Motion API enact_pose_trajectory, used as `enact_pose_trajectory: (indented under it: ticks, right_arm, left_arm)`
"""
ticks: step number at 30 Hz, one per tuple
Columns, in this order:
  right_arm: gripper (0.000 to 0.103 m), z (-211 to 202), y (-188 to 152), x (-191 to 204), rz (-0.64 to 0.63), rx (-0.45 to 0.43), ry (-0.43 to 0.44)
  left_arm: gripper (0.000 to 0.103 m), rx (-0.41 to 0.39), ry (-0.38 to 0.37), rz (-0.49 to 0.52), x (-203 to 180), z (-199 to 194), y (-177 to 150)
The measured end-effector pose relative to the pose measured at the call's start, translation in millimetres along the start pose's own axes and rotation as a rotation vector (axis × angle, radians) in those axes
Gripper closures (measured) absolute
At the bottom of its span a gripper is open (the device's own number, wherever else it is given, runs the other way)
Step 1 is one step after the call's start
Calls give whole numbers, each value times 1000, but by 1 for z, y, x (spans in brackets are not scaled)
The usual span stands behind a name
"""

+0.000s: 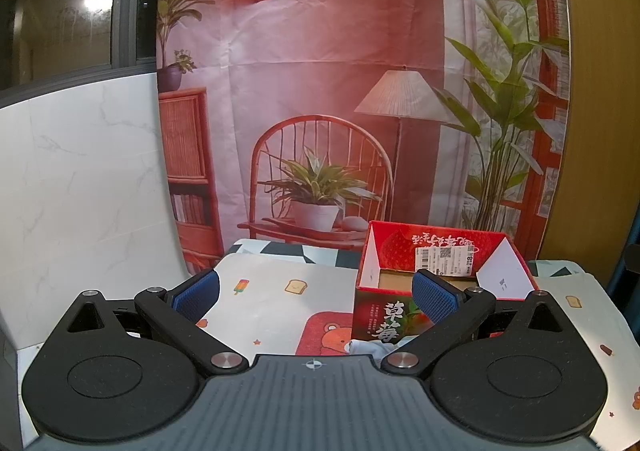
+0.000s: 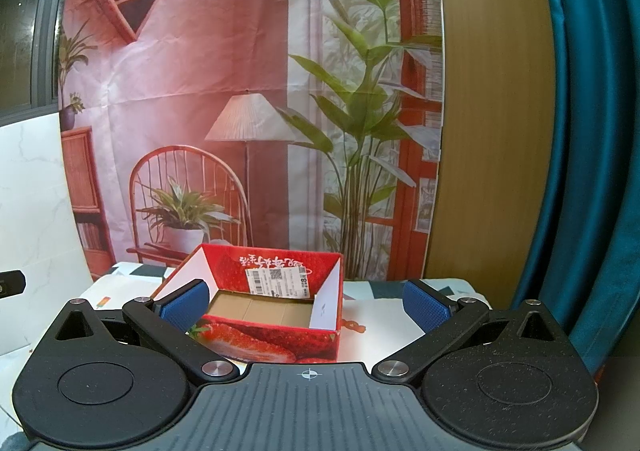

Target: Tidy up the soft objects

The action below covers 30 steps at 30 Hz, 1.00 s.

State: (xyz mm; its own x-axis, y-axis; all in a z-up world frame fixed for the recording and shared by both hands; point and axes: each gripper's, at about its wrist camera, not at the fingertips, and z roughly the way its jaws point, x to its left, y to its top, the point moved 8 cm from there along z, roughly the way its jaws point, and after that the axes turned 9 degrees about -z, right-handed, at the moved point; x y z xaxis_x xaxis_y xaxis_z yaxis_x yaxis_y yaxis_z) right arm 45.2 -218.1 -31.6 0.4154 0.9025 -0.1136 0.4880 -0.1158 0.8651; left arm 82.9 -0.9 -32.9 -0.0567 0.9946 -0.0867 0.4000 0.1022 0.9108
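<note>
A: How does the left gripper (image 1: 316, 293) stand?
B: Its jaws are spread wide with nothing between the blue pads (image 1: 198, 295); it hovers above the table (image 1: 260, 291), which wears a cartoon cloth printed with toast, an ice lolly and a bear.

A: And the right gripper (image 2: 306, 305)?
B: Equally wide and equally empty, held over the same table and facing the strawberry box (image 2: 272, 315).

A: Where is that box?
B: Toward the table's back edge, close to the printed backdrop (image 1: 320, 71). It stands upright with its flaps raised, a shipping label (image 2: 278, 281) stuck on the inside of its far wall, and only bare cardboard showing on its floor. In the left wrist view the box sits toward the right, partly behind the right pad.

A: Any soft thing to be seen?
B: One pale, light-blue piece of cloth (image 1: 370, 351) lies on the table at the foot of the box's near wall, just peeping above the left gripper's body. What kind of item it is cannot be told, since most of it is hidden
</note>
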Motion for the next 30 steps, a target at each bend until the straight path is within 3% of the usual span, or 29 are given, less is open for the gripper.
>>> enact_pose_trajectory:
  ticks: [30]
  right_arm:
    - [0, 0, 0, 0, 0, 1, -1]
  left_arm:
    - [0, 0, -4, 0, -1, 1, -2]
